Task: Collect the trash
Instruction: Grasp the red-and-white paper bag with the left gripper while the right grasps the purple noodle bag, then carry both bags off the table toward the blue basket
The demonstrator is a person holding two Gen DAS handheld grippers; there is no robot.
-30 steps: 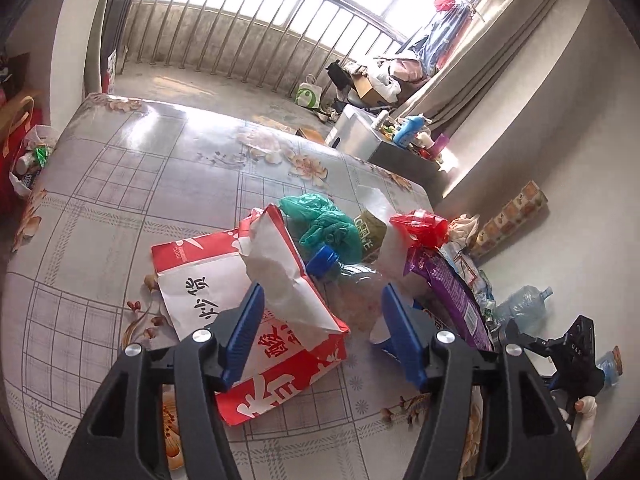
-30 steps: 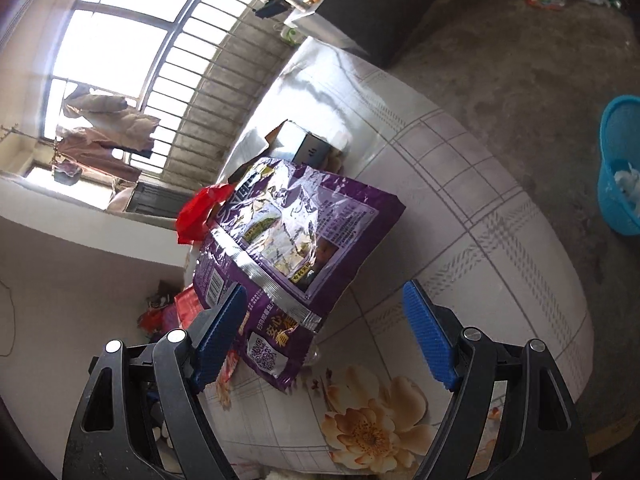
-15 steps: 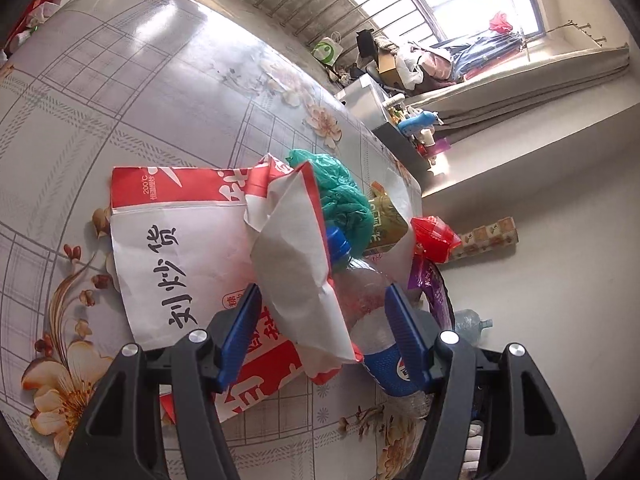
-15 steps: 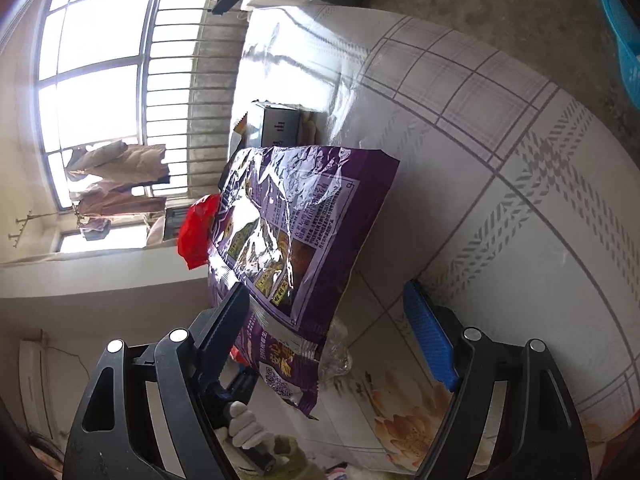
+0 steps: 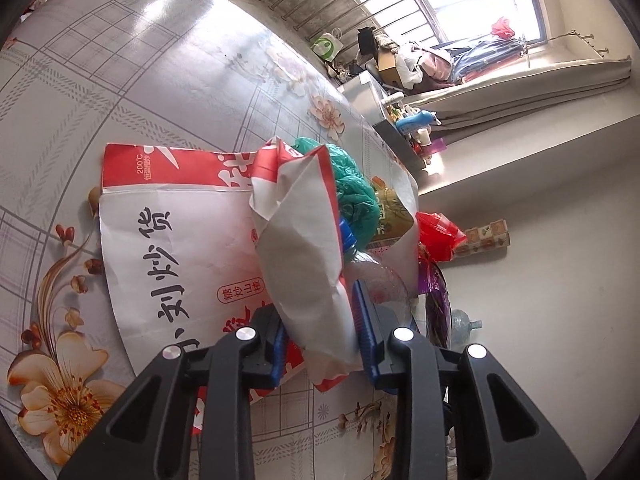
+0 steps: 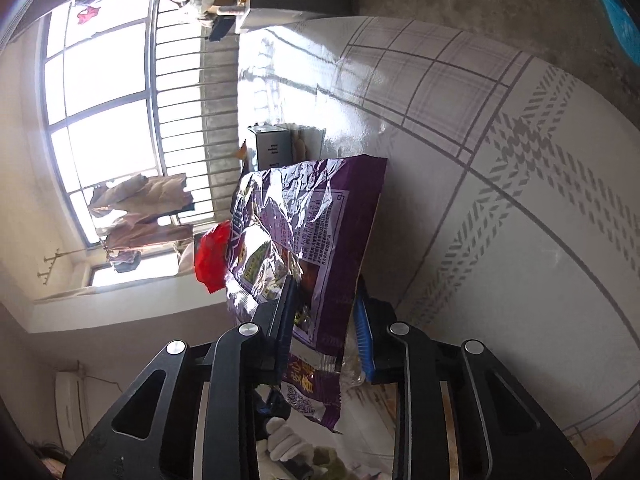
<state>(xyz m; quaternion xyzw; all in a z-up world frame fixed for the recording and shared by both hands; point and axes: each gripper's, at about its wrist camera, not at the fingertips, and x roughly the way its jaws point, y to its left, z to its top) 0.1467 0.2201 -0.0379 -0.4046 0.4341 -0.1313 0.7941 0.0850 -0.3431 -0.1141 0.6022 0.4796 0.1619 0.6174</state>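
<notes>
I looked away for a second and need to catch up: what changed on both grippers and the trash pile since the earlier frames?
Both grippers dropped toward the table and their jaws are closing. The left gripper now has the crumpled white-and-red paper bag between its pads; the right gripper has the purple snack bag between its pads. The flat red-and-white bag, green plastic bag and red wrapper lie as before.

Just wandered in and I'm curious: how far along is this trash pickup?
Early. Nothing looks collected yet. The left gripper is closing around a red-and-white paper bag, the right gripper around a purple snack bag. A green plastic bag, clear bottle and red wrapper remain on the table.
</notes>
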